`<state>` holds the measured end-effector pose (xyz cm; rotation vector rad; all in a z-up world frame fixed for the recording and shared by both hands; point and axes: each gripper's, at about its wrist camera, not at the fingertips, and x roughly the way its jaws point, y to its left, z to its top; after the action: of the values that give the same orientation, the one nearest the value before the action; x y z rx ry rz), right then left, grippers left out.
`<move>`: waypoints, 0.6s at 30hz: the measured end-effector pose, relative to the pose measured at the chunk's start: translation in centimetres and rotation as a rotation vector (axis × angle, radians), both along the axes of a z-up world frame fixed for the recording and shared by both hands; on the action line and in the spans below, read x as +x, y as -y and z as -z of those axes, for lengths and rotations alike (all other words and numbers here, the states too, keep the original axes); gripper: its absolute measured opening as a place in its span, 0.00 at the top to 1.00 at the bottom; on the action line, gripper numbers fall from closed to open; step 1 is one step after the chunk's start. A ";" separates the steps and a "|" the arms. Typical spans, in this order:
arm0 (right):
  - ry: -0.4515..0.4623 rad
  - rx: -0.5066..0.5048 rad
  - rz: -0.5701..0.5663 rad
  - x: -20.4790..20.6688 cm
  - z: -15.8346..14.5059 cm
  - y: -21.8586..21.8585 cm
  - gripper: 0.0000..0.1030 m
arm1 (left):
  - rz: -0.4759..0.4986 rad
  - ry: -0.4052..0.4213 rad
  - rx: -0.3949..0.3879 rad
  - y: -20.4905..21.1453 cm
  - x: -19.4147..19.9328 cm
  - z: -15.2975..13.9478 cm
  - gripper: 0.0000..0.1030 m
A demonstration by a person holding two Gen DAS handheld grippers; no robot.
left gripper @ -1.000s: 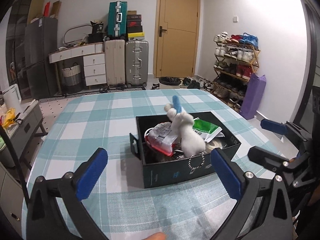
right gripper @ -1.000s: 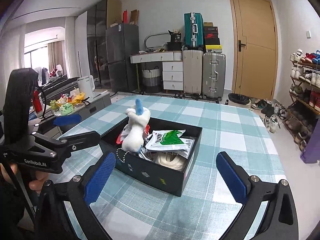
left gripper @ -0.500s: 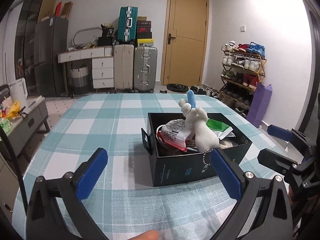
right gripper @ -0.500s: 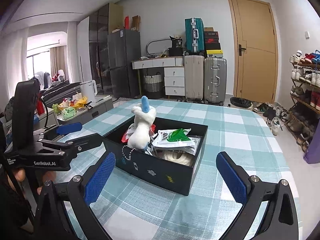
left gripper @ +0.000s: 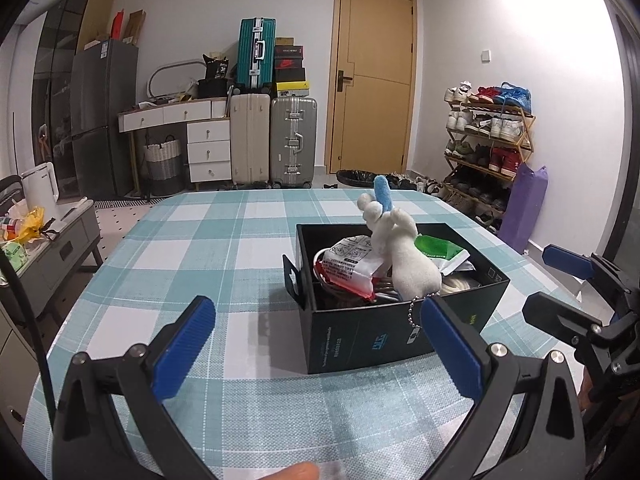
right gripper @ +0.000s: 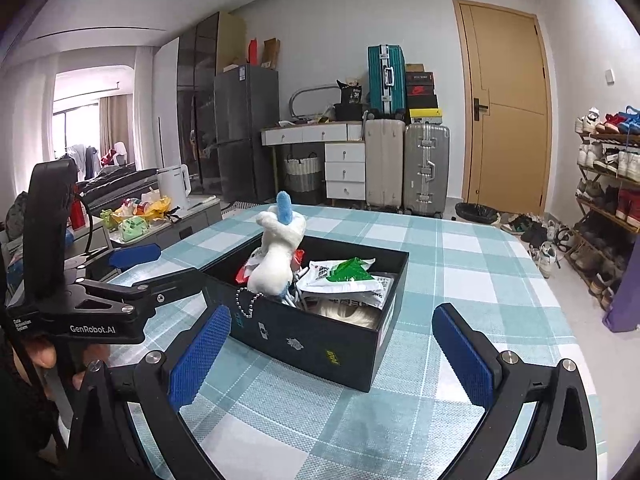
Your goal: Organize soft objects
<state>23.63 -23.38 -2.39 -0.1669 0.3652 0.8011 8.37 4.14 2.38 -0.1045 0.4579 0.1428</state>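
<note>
you can't make out what lies under the packets in the black box (left gripper: 384,332) on the checked table (left gripper: 224,248). the white plush toy (left gripper: 404,256) sits upright inside. your left gripper (left gripper: 316,344) and right gripper (right gripper: 332,352) both gape empty, now drawn back from a second ago.

— What sits on the checked table?
— One open black cardboard box (left gripper: 384,332), centre frame; one white plush toy (left gripper: 404,256) and two printed packets inside.
— Suitcases?
— Three, upper middle.
</note>
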 end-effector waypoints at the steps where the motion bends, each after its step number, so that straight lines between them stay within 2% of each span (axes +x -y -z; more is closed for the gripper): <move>1: 0.000 0.001 0.000 0.0 0.0 0.0 0.01 | -0.003 -0.004 0.001 0.0 0.0 0.0 0.00; 18: 0.028 0.013 0.008 -0.2 -0.1 0.2 0.00 | -0.005 -0.016 -0.001 0.2 0.2 0.1 0.00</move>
<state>23.41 -23.58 -2.30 -0.1645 0.3344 0.7926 8.61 3.94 2.32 -0.1059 0.4734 0.1478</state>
